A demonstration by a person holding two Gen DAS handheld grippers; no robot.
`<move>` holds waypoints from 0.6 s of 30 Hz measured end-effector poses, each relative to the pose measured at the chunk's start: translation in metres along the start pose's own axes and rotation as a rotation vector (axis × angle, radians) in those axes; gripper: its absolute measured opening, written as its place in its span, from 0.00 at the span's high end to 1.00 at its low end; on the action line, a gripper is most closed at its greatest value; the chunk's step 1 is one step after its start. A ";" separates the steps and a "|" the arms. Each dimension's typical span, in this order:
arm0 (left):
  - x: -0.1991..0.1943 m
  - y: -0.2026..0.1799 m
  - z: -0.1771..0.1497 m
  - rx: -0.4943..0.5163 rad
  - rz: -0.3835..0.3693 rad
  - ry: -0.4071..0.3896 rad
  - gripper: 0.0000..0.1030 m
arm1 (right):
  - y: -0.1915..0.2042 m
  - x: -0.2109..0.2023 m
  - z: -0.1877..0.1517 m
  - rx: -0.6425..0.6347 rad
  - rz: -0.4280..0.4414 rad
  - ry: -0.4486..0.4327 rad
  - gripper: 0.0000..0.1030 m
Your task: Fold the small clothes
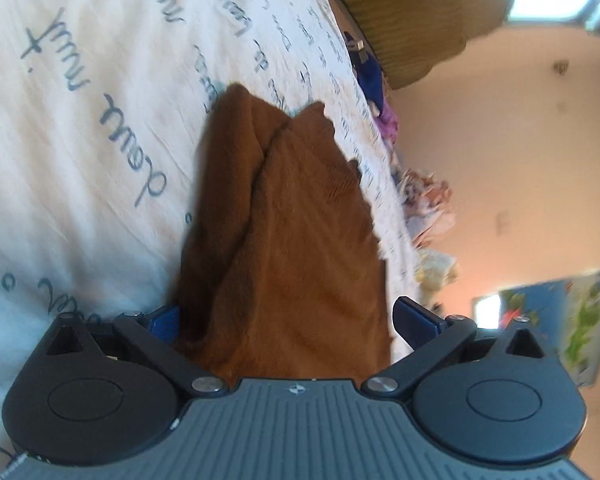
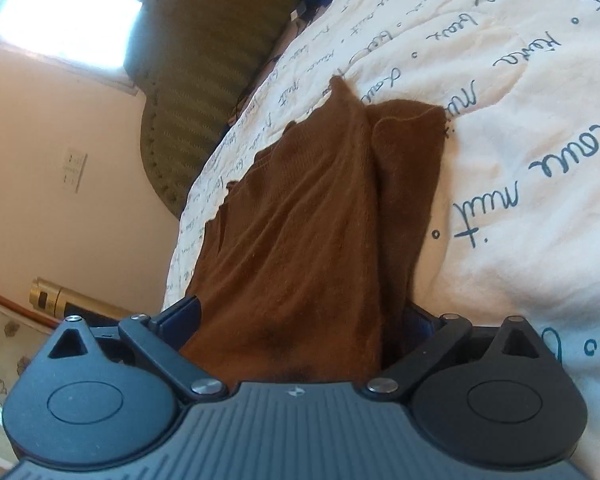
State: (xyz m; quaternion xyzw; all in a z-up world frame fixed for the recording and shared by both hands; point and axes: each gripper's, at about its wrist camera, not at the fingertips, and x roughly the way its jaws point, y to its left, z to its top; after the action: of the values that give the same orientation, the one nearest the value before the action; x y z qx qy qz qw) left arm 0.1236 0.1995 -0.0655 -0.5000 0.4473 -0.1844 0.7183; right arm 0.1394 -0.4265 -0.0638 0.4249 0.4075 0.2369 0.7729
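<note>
**Brown garment bunched between both grippers over the lettered bedspread**

Between the blue fingers of both grippers sat the brown garment point(image 1: 284, 240), and what a lump of cloth it was: folded over on itself, a long crease running up its middle, its far corners reaching out onto the bedspread point(image 1: 80, 140). Seen from the right wrist, the same brown garment point(image 2: 312, 232) spread from the gripper mouth up toward the middle of the bed, ragged along its left edge and doubled on its right.

The left gripper point(image 1: 288, 322) had its fingers set fairly wide, the cloth filling most of the gap; the right-hand finger point(image 1: 414, 320) stood just clear of the fabric, so whether it truly pinched the cloth could not be told. The right gripper point(image 2: 300, 320) was packed full too, fabric pressed against both blue fingers point(image 2: 182, 318), holding the garment's near end.

Under it all lay the white bedspread point(image 2: 500, 120), printed with dark cursive writing and small dots. Along the bed's far edge a pile of mixed clothes point(image 1: 424, 204) waited, with something dark blue point(image 1: 366, 68) further up that edge. Beyond came an olive ribbed curtain point(image 2: 204, 80), a bright window point(image 2: 68, 12) and a peach wall point(image 1: 500, 140) carrying a colourful map point(image 1: 576, 316).
</note>
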 end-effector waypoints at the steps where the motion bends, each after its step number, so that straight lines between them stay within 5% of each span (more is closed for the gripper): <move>1: -0.002 0.003 0.004 -0.020 -0.025 -0.006 0.02 | 0.003 0.002 -0.002 -0.016 -0.014 0.001 0.02; 4: -0.003 0.008 0.006 -0.035 0.012 -0.010 0.29 | 0.018 0.012 -0.012 -0.111 -0.075 0.016 0.01; 7: 0.004 0.005 -0.002 0.019 0.137 0.021 0.80 | 0.031 0.021 -0.018 -0.197 -0.138 0.018 0.06; 8: 0.005 0.005 -0.004 0.034 0.151 0.019 0.83 | 0.032 0.022 -0.019 -0.201 -0.176 0.015 0.32; 9: 0.004 0.004 -0.006 0.051 0.169 0.005 0.84 | 0.029 0.024 -0.019 -0.178 -0.190 0.036 0.84; 13: 0.003 -0.011 -0.007 0.092 0.208 -0.007 0.87 | 0.032 0.023 -0.018 -0.188 -0.212 0.050 0.83; 18: -0.013 -0.057 -0.006 0.130 0.154 0.002 0.88 | 0.066 -0.001 -0.009 -0.230 -0.175 0.014 0.84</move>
State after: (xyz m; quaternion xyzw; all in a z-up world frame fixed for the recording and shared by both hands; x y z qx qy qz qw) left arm 0.1224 0.1810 -0.0093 -0.4161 0.4723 -0.1580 0.7608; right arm 0.1299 -0.3883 -0.0099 0.2949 0.4186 0.2168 0.8311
